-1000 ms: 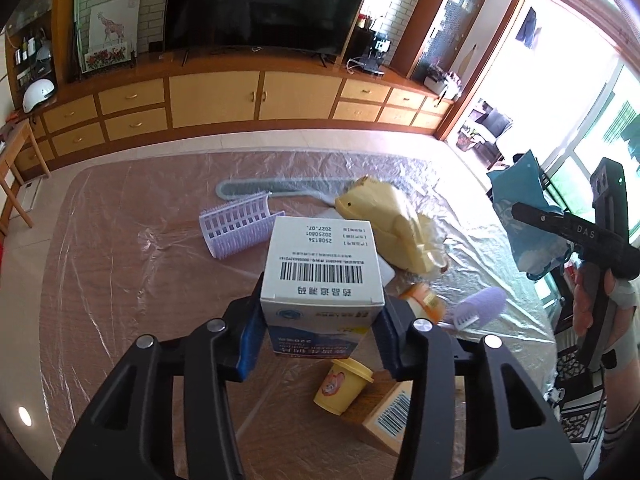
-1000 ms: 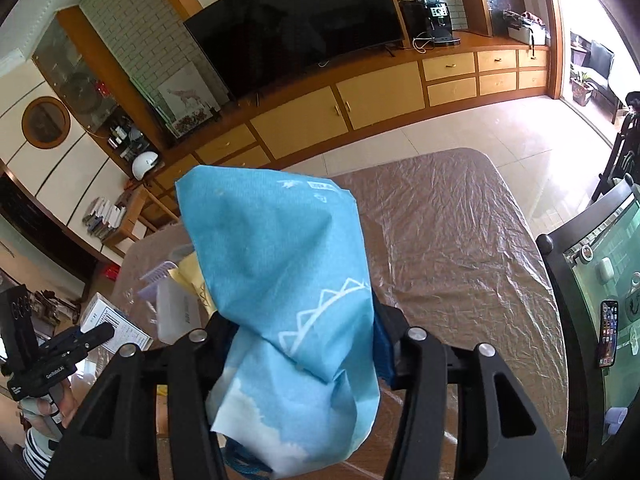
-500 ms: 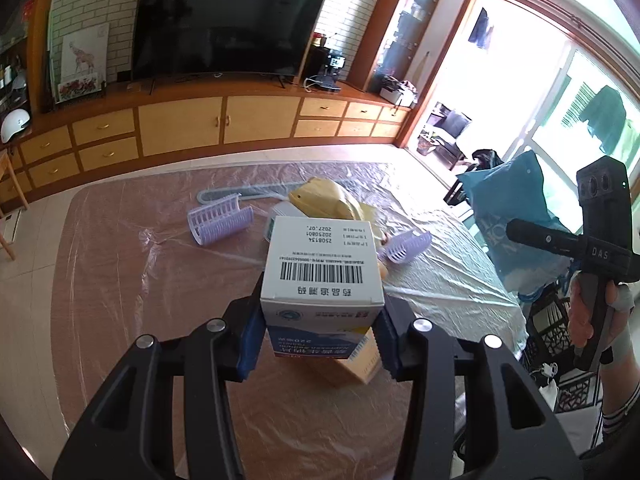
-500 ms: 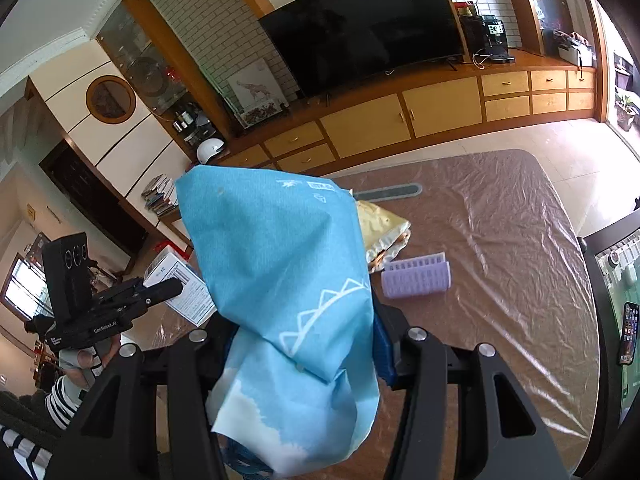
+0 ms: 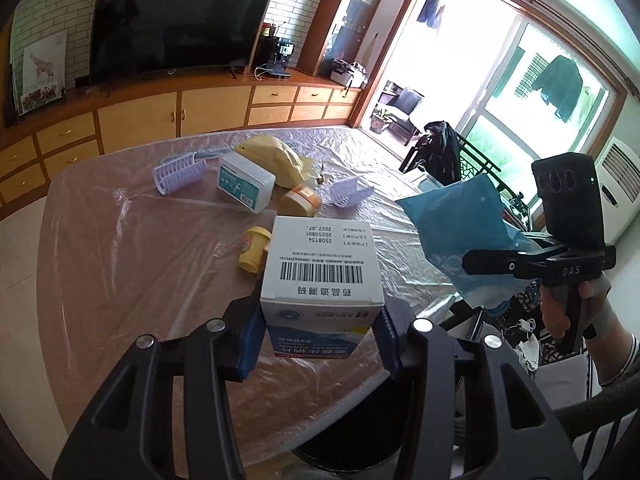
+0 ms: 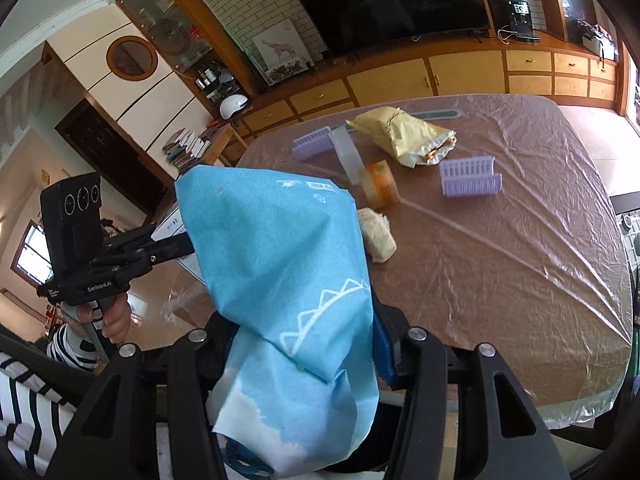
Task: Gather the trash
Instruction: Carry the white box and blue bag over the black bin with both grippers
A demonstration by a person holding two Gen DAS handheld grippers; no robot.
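L claw pinching a white medicine box w/ barcode label on top, blue pads pressed on both its sides; box held up above the near edge of the desk. R claw clamped on a blue plastic bag, bag bulging up betw the fingers and drooping below them; from the L cam the same bag sits off the desk's right edge, beside the box.

Landmark = yellow crumpled bag near the desk's far side. White rectangular container touching it on the left; lilac comb-like clip further left of that, w/ a pale green strip behind it. Orange-lidded tub just in front of the yellow bag, second lilac clip front-right of it. Small yellow cup well in front of the bag, just beside the held box in view. A dark round bin rim shows under the near desk edge, below the L claw.

R cam: yellow bag w/ open torn end facing the lilac clip; orange tub and cream crumpled wad closer, next to the blue bag. Desk covered w/ clear plastic sheet
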